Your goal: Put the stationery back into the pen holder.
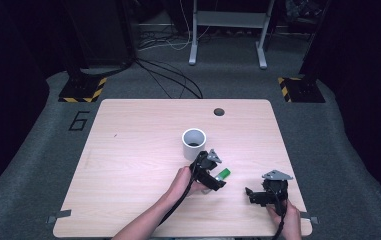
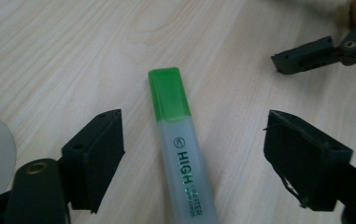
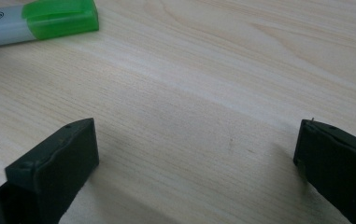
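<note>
A person sits at a pale wooden table (image 1: 128, 165) with a black two-jaw gripper in each hand, forearms coming in from the near edge. The left gripper (image 2: 192, 140) hangs low over a green highlighter (image 2: 182, 154), which lies flat on the wood right of the table's middle, just in front of a white cup (image 1: 194, 143) that stands upright with its mouth open to the ceiling. Seen along the left gripper's own jaws, the highlighter lies between them lengthwise, its bright green cap pointing away from the hand and its translucent grey barrel, printed with the word HIGH, running back toward it. The jaws are spread on either side of the barrel with bare wood showing in both gaps, so neither pad touches the pen. A curved white edge at the far left of that view is the side of the cup. The right gripper (image 3: 196, 149) sits near the table's front right corner, well apart from the cup and a little way from the highlighter. Its jaws are spread wide over bare wood grain with nothing between them, and the highlighter's green cap shows at the top left of its view. A small round hole (image 1: 219, 111) is cut in the tabletop near the far edge
</note>
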Motion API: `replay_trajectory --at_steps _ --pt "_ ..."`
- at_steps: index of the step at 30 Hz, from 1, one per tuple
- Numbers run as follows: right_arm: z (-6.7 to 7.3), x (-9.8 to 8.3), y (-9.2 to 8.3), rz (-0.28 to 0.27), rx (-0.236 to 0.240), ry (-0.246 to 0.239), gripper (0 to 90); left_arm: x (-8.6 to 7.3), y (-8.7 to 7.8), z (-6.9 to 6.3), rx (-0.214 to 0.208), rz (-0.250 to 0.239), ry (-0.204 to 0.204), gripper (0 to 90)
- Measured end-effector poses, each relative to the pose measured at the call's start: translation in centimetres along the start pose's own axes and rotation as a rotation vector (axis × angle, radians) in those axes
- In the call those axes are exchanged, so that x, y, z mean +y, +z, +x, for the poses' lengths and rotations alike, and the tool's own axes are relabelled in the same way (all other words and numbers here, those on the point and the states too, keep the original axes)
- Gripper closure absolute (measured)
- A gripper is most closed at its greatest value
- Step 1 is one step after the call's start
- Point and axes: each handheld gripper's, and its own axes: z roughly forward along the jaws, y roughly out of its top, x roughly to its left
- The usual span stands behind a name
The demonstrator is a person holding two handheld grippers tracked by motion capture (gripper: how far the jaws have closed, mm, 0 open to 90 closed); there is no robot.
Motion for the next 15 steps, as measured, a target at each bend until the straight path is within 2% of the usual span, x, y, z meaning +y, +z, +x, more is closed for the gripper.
replay_trajectory --at_steps 5,6,10,15 --pt "0.0 0.0 0.0 0.000 -0.002 0.001 0.0 0.5 1.1 0.3 0.010 0.011 -0.024 30.6" --pt "0.0 0.0 0.0 0.000 -0.002 0.001 0.0 0.6 1.2 0.4 0.017 0.017 -0.017 31.0" --pt "0.0 0.0 0.0 0.001 -0.002 0.002 0.0 1.0 2.0 0.6 0.023 0.017 -0.032 34.7" --pt "0.0 0.0 0.0 -0.001 -0.003 0.002 0.0 1.4 2.9 0.7 0.028 0.046 -0.046 38.4"
